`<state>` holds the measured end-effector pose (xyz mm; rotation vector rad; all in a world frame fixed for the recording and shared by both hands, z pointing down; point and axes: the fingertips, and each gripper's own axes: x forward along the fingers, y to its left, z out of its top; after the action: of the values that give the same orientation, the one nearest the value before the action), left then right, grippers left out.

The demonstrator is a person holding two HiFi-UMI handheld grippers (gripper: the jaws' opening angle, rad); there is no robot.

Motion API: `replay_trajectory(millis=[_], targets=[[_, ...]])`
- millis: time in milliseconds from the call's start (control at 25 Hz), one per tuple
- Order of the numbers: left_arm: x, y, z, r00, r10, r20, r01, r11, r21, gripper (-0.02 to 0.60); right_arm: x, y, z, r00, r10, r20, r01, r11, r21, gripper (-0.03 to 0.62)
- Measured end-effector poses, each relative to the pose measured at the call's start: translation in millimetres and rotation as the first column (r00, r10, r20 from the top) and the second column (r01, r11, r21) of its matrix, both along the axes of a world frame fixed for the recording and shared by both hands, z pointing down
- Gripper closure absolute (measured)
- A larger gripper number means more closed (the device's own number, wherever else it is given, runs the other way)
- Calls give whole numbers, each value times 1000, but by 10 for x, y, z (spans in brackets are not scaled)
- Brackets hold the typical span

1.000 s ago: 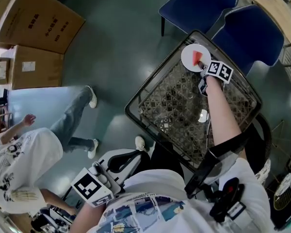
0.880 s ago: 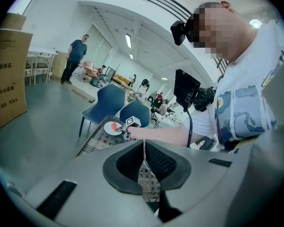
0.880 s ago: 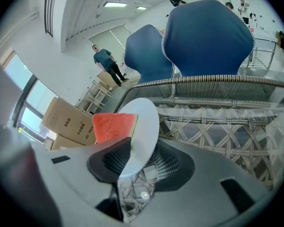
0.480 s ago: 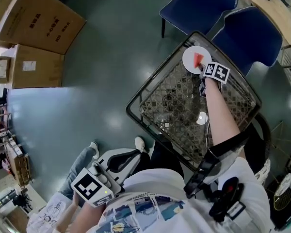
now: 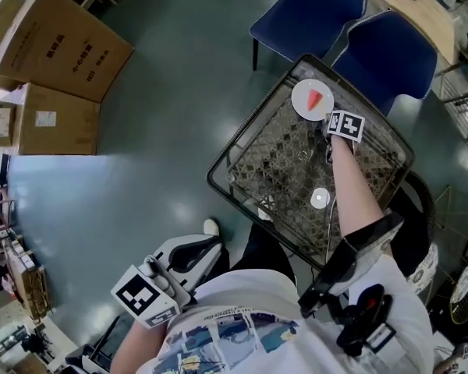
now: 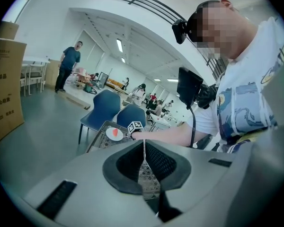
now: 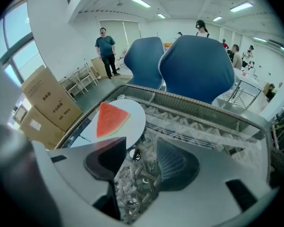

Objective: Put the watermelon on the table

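Observation:
A red watermelon slice [image 5: 317, 98] lies on a white plate [image 5: 303, 100] at the far corner of a black wire basket [image 5: 242, 142]. In the right gripper view the slice [image 7: 109, 118] and plate [image 7: 135, 112] sit just beyond my left-hand jaw. My right gripper [image 5: 331, 123] [image 7: 142, 155] is open beside the plate. Its jaws have just been opening, and only basket mesh shows between them. My left gripper [image 5: 207, 246] [image 6: 144, 167] is shut on nothing, low near my body and well short of the basket. From there the plate [image 6: 114, 133] looks small and far.
Two blue chairs [image 5: 312, 10] [image 5: 390, 49] stand behind the basket, with a wooden table [image 5: 421, 6] beyond them. Cardboard boxes [image 5: 62, 41] [image 5: 47, 119] sit at the far left on the grey floor. A small white disc [image 5: 320, 199] lies in the basket. A person [image 7: 105, 48] stands in the background.
My right gripper has drawn back a little from the plate, which stays at the basket's corner. The passer-by at the left has gone from view. My left gripper shifted slightly.

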<state>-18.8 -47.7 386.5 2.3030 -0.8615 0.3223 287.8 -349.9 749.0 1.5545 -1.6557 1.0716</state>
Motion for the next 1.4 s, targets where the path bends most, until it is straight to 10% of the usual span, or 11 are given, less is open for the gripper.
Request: replay_trajectory(millis=[480, 840, 1400], targets=[[-1064, 788, -141, 963, 258, -77, -240, 952, 189, 563, -1098, 2271, -1140, 996, -61, 71, 51, 990, 133, 412], [-2028, 1511, 67, 928, 373, -25, -363, 915, 179, 565, -2732, 4172, -2253, 979, -146, 139, 97, 945, 312, 583], [-1399, 2246, 171, 795, 607, 7, -596, 779, 194, 565, -3365, 5630, -3135, 965, -254, 60, 193, 850, 491, 583]])
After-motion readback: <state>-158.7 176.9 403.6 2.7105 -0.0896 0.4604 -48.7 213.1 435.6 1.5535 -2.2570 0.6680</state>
